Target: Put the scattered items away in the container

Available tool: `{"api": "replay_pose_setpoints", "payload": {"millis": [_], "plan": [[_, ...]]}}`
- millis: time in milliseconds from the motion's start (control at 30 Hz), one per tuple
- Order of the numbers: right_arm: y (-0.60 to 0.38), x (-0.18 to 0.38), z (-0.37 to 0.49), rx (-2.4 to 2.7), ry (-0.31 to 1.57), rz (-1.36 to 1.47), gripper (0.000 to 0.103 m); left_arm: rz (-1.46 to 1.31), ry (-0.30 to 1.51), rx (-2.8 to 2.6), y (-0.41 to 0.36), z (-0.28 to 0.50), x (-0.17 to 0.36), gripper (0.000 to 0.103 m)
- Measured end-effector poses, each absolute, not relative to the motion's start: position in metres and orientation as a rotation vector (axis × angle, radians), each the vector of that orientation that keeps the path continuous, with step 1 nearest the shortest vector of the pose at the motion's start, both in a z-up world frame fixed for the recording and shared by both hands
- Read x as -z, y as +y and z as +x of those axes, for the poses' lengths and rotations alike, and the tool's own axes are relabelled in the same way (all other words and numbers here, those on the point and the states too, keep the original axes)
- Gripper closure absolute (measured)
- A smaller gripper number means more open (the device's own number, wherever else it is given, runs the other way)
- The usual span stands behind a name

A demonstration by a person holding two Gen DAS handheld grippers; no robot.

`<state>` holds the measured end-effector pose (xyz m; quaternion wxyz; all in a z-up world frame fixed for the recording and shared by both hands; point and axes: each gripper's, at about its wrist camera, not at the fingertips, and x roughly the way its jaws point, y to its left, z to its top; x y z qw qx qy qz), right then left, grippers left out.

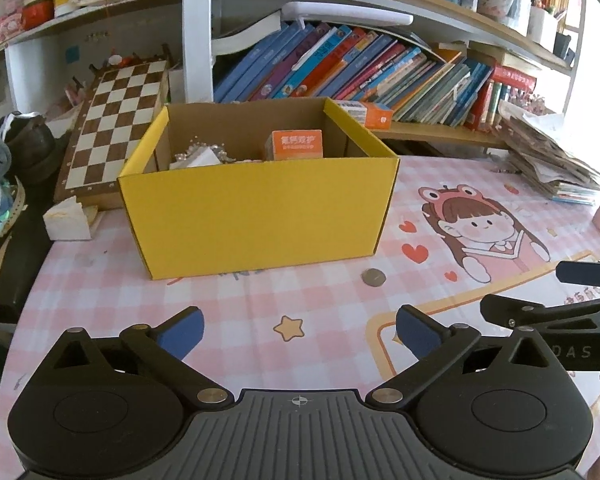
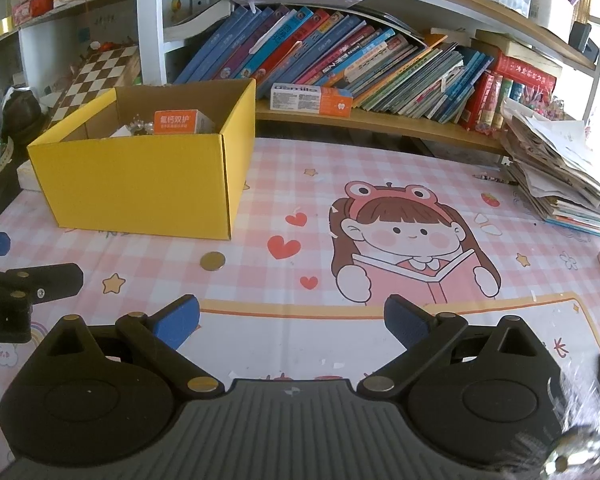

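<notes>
Both grippers are hanging low over the counter (image 2: 300, 160) with nothing in them: the left gripper (image 1: 298, 334) has its blue pads spread wide, and the right gripper (image 2: 292, 322) is spread just as wide and just as empty. The yellow cardboard box (image 1: 256, 216) sits toward the back-left of the pink checked mat, open at the top, and it's got an orange-and-white carton (image 1: 296, 144) standing inside near the back plus some white and sparkly stuff next to it that I can't really make out. The only loose thing on the mat is a coin (image 1: 373, 277), lying flat just off the box's front right corner, near it but not touching; from the right wrist view it's the small disc (image 2: 212, 261) ahead and to the left of that gripper. A chessboard (image 1: 116, 120) leans behind the box on the left, and a messy stack of papers (image 2: 560, 176) sits at the far right edge.
</notes>
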<state>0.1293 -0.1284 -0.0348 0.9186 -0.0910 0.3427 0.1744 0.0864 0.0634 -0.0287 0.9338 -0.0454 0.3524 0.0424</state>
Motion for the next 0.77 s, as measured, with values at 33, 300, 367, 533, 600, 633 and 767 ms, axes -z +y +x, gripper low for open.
{"api": "replay_pose_setpoints", "payload": {"millis": [33,300,367,533,600,633,767], "plan": [[-0.1282,0.0347,0.1294,-0.359,0.705,-0.188,0.003,-0.092,0.719,-0.085,0.0629,0.0864,0.0286,0.0],[-0.1296,0.0356,0.1306,-0.365,0.704,-0.19,0.003,-0.092,0.711,-0.085,0.0626,0.0864,0.0279,0.0],[-0.1295,0.0359,0.1304,-0.365,0.704,-0.19,0.003,-0.093,0.71,-0.083,0.0629,0.0866,0.0279,0.0],[-0.1286,0.0372,0.1309,-0.369,0.71,-0.194,0.003,-0.125,0.696,-0.087,0.0655,0.0855,0.0295,0.0],[-0.1274,0.0381,0.1311,-0.375,0.715,-0.198,0.003,-0.137,0.694,-0.095,0.0662,0.085,0.0304,0.0],[-0.1267,0.0384,0.1312,-0.378,0.717,-0.2,0.003,-0.138,0.694,-0.099,0.0662,0.0848,0.0308,0.0],[-0.1239,0.0403,0.132,-0.387,0.723,-0.206,0.003,-0.133,0.686,-0.096,0.0666,0.0846,0.0313,0.0]]}}
